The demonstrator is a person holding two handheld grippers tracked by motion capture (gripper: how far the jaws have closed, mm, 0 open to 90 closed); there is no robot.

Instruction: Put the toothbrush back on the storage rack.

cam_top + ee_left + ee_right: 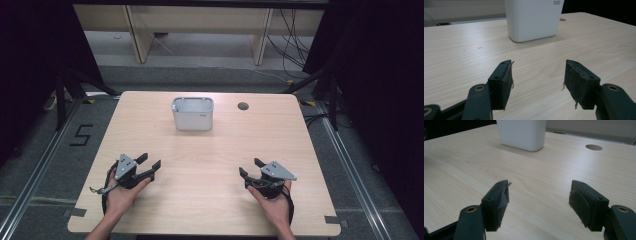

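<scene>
A white rectangular bin [193,114] stands upright toward the far middle of the wooden table [200,200]. My left gripper [148,161] rests low at the near left, open, nothing between its jaws. My right gripper [251,167] rests at the near right, also open and holding nothing. In the left gripper view the bin [532,18] stands ahead beyond the gripper [537,76], and the padded fingers [505,82] are spread wide. In the right gripper view the bin [522,133] is ahead to the left of the gripper [539,202].
A round cable hole [243,106] lies in the table right of the bin, seen also as the hole [594,147] in the right gripper view. Beyond the table are wooden bench legs [142,35], floor cables [292,45] and black curtains either side.
</scene>
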